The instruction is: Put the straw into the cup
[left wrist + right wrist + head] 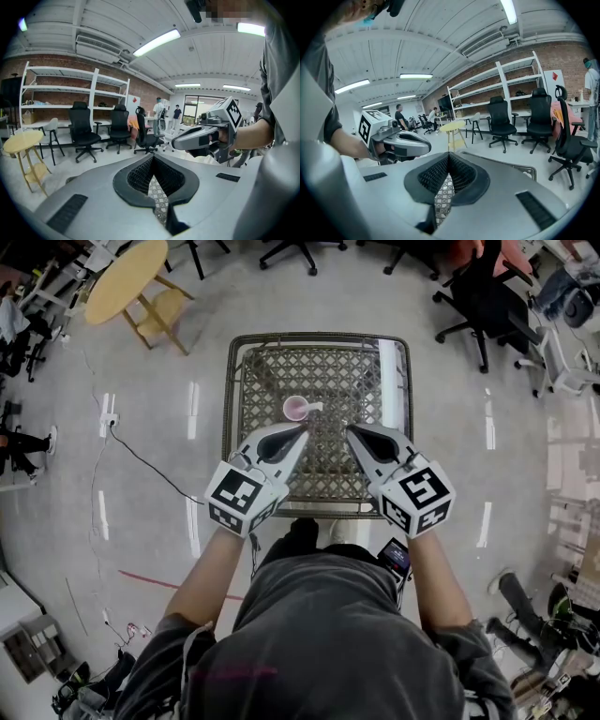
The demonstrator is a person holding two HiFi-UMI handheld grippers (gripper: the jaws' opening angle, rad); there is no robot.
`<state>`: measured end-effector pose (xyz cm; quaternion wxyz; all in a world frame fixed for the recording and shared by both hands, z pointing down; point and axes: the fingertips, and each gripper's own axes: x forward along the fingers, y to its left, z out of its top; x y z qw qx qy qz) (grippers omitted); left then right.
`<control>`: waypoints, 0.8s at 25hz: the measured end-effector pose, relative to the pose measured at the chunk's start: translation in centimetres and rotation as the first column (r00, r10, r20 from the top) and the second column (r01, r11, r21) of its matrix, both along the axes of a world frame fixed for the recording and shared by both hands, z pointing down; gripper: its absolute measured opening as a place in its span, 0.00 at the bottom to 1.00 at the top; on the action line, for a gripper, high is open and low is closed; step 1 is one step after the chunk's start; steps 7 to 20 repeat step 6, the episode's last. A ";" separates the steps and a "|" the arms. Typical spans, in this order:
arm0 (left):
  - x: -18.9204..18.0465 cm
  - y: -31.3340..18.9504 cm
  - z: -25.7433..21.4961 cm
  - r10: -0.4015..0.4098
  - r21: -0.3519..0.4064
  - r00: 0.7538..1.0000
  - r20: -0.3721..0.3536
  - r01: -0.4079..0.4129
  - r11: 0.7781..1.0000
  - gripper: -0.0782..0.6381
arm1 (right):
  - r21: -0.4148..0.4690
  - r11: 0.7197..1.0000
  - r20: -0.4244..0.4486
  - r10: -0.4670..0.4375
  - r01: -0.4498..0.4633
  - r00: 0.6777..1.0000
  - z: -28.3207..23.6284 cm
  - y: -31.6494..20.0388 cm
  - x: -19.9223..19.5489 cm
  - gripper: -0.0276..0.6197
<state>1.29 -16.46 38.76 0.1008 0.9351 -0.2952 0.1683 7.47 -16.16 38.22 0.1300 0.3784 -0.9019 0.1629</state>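
The tabletop [228, 427], a lattice weave in a metal frame, stands on a grey floor directly in front of the person. The pink cup [294, 410] stands upright near the middle of the tabletop, a little toward its left edge. A short pale stick, the straw [314, 407], lies at the cup's right rim and touches it; whether its end reaches inside the cup cannot be told from the head view.

The 2 claws hover over the near half of the tabletop, side by side and angled toward each other. The left claw [303, 430] is clenched, its pads meeting at the tip with nothing between them, only the weave showing through the gap behind. Its tip is just on the near side of the cup, apart from it. The right claw [351, 428] is clenched and empty too, nearer the right edge and apart from both cup and straw.

Beyond the far left corner stands a round yellow table [127, 279]; beyond the far right corner, black office chairs [487, 296].
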 end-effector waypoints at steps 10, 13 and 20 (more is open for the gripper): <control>-1.2 1.0 -0.5 -0.001 -0.002 1.000 0.000 0.001 1.000 0.12 | -0.003 1.000 -0.003 -0.001 0.001 1.000 -0.6 0.9 -1.1 0.06; -1.2 1.0 -0.5 -0.001 -0.002 1.000 0.000 0.001 1.000 0.12 | -0.003 1.000 -0.003 -0.001 0.001 1.000 -0.6 0.9 -1.1 0.06; -1.2 1.0 -0.5 -0.001 -0.002 1.000 0.000 0.001 1.000 0.12 | -0.003 1.000 -0.003 -0.001 0.001 1.000 -0.6 0.9 -1.1 0.06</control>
